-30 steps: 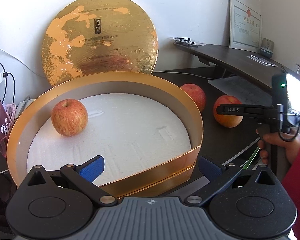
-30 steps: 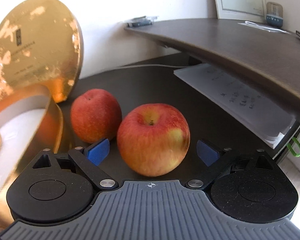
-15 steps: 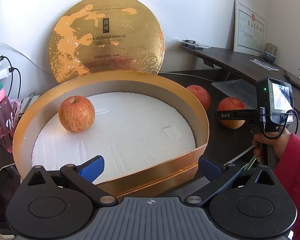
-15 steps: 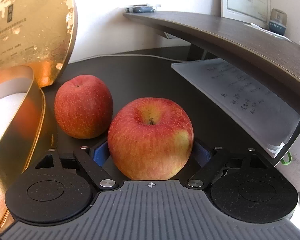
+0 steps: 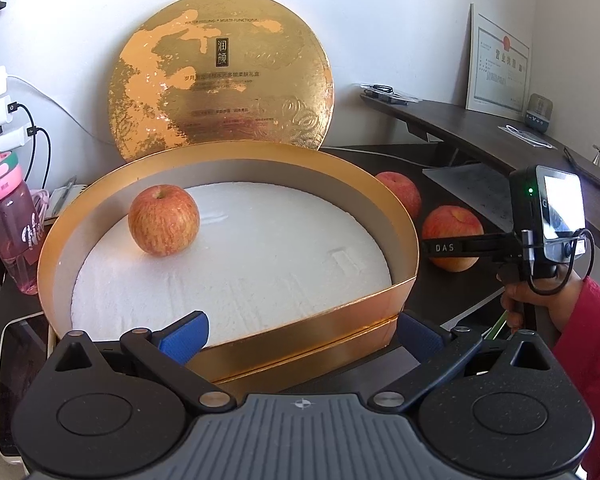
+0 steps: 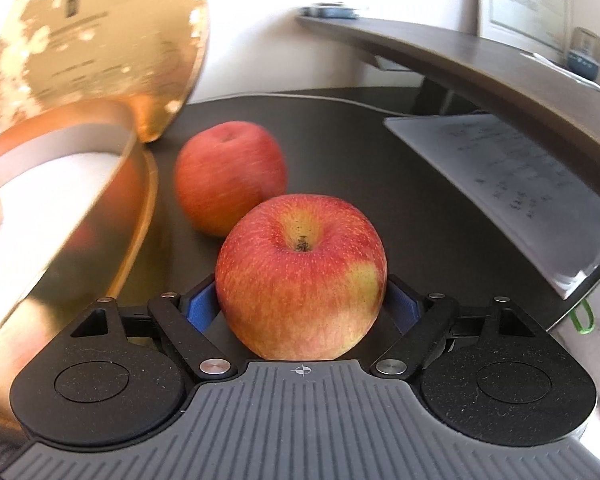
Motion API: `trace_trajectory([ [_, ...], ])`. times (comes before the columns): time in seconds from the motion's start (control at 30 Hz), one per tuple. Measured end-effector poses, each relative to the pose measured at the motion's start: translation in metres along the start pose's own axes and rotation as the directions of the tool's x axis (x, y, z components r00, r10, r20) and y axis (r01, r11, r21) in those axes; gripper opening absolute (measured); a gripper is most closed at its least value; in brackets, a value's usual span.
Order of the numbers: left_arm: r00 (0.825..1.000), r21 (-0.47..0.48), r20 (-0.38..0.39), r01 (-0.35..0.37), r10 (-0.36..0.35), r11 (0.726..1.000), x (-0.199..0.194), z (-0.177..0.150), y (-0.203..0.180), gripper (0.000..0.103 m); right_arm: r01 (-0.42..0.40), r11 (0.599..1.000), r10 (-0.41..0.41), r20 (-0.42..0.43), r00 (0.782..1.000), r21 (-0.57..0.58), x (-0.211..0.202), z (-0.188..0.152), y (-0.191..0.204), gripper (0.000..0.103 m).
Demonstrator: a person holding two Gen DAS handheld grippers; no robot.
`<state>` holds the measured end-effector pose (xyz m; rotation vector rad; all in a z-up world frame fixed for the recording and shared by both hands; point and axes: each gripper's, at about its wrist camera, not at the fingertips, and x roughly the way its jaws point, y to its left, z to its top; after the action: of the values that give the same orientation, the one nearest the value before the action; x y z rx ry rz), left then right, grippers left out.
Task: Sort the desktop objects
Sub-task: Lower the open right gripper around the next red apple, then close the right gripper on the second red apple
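Dark desk [image 6: 380, 168] carries three red-yellow apples: one in the gold box [image 5: 380, 320] upper left, one loose [image 6: 230, 178], one [image 6: 302, 276] centre-frame pinched by my right claw [image 6: 302, 304]; left claw [image 5: 300, 334] spread.

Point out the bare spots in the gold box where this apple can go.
The white foam is bare from the boxed apple to the right-hand rim. Only the back-left is taken. The right claw holds the next apple.
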<state>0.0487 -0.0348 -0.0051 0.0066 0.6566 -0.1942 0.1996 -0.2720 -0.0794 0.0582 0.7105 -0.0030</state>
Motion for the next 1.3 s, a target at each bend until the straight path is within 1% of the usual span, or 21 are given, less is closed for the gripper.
trace_trajectory([
  [0.17,1.000,-0.007,0.003,-0.002,0.002,1.000,-0.004,-0.002,0.003,0.102,-0.060,0.997,0.060,-0.012,0.998,-0.051,-0.013,-0.009,0.015,0.085],
  [0.3,1.000,-0.009,-0.002,0.001,-0.001,1.000,-0.005,-0.003,0.002,0.102,-0.084,0.994,0.084,-0.013,0.996,-0.075,-0.020,-0.015,0.020,0.085],
  [0.53,1.000,-0.001,-0.005,-0.002,0.002,1.000,-0.007,-0.004,0.001,0.102,-0.082,0.991,0.081,-0.007,0.997,-0.110,-0.024,-0.018,0.023,0.085],
  [0.67,1.000,-0.005,-0.010,-0.008,0.008,1.000,-0.007,-0.005,0.003,0.102,-0.099,0.985,0.099,-0.008,0.995,-0.142,-0.025,-0.018,0.019,0.085],
  [0.8,1.000,0.000,-0.012,-0.004,0.004,1.000,-0.006,-0.005,0.002,0.102,-0.110,0.983,0.111,-0.001,0.994,-0.144,-0.023,-0.018,0.014,0.085],
  [0.97,1.000,0.004,-0.014,-0.005,0.005,1.000,-0.007,-0.005,0.001,0.102,-0.112,0.980,0.110,-0.022,0.994,-0.163,-0.023,-0.018,0.016,0.090],
  [1.3,1.000,0.009,-0.023,-0.008,0.008,1.000,-0.006,-0.007,-0.002,0.102,-0.095,0.987,0.095,-0.003,0.995,-0.132,-0.032,-0.027,0.019,0.092],
])
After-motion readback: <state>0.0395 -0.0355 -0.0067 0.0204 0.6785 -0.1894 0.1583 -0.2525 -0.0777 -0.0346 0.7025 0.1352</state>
